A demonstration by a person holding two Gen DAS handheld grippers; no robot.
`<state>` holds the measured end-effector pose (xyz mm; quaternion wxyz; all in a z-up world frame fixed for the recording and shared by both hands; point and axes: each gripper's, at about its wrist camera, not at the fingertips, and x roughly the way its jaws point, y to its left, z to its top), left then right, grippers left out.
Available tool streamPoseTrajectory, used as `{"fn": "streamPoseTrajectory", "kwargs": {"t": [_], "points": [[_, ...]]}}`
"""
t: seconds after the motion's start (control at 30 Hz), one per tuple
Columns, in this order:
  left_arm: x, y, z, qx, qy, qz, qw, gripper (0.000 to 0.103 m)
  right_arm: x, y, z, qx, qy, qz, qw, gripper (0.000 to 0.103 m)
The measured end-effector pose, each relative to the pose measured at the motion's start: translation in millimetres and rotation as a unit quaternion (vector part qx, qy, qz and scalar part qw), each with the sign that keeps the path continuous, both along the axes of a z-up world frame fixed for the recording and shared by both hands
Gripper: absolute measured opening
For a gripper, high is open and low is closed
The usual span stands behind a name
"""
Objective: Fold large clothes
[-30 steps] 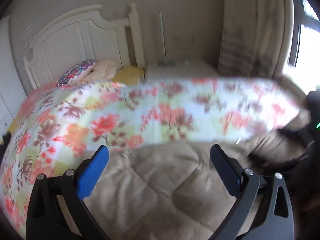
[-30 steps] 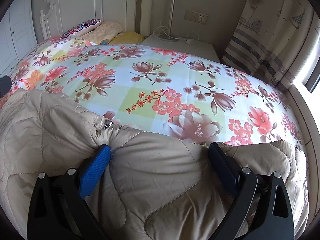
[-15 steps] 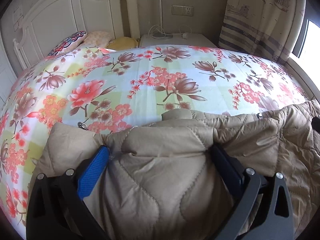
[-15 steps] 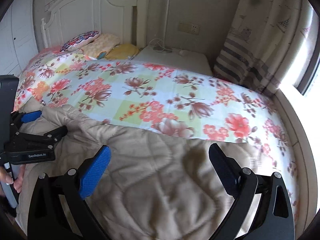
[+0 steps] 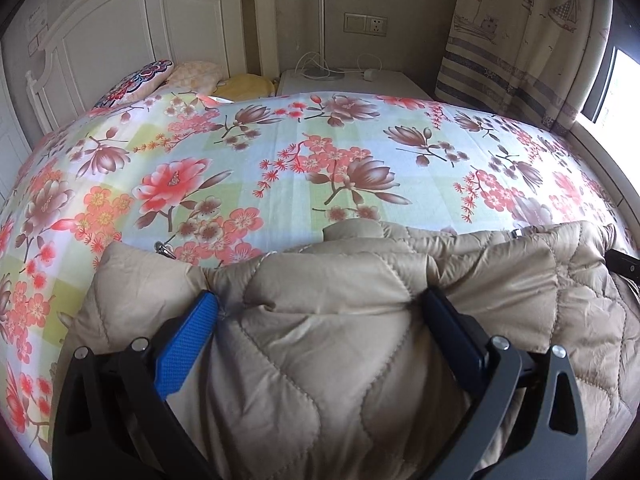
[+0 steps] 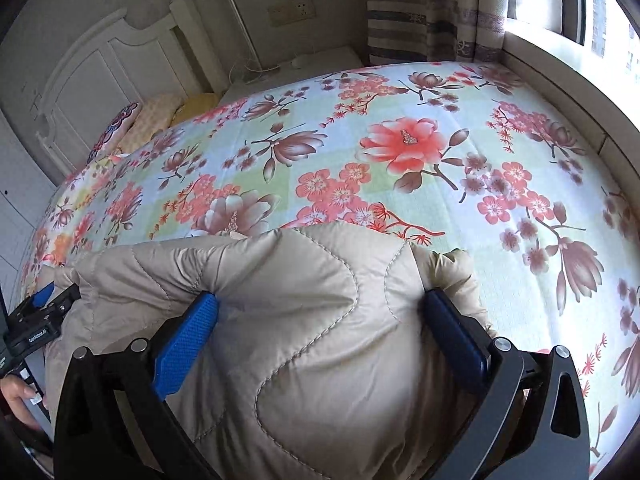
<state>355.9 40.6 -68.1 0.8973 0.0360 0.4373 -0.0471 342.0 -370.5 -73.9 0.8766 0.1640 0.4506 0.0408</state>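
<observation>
A tan quilted puffer jacket lies bunched at the near edge of a bed with a floral sheet. My left gripper has its jaws wide apart with a thick fold of the jacket between them. A zipper pull lies at the jacket's left corner. In the right wrist view, my right gripper also stands wide apart around a bulge of the jacket. The left gripper shows at that view's far left, beside the jacket's edge.
A white headboard and pillows are at the far end of the bed. A white nightstand with cables stands by it. A striped curtain and window ledge run along the right side.
Both grippers have dropped lower and closer to the jacket. The right gripper has swung right toward the window side, and jacket fabric now bulges between its jaws.
</observation>
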Motion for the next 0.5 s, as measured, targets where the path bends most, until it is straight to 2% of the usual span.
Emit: {"fn": "streamPoseTrajectory", "kwargs": {"t": [0.27, 0.33, 0.37, 0.43, 0.5], "points": [[0, 0, -1, -0.005, 0.002, 0.000, 1.0000, 0.101, -1, -2, 2, 0.008, -0.001, -0.001, 1.000, 0.099], [0, 0, -1, -0.005, 0.002, 0.000, 1.0000, 0.101, -3, 0, 9, -0.012, 0.008, -0.014, 1.000, 0.098], [0, 1, -1, -0.006, 0.002, 0.000, 1.0000, 0.101, -8, 4, 19, -0.043, 0.007, -0.034, 0.998, 0.098], [0, 1, -1, -0.008, 0.002, 0.000, 1.0000, 0.101, -26, 20, 47, -0.087, -0.033, -0.043, 0.995, 0.098], [0, 0, -1, -0.008, 0.001, 0.000, 1.0000, 0.101, -47, 48, 74, -0.087, -0.087, 0.004, 0.992, 0.098]]}}
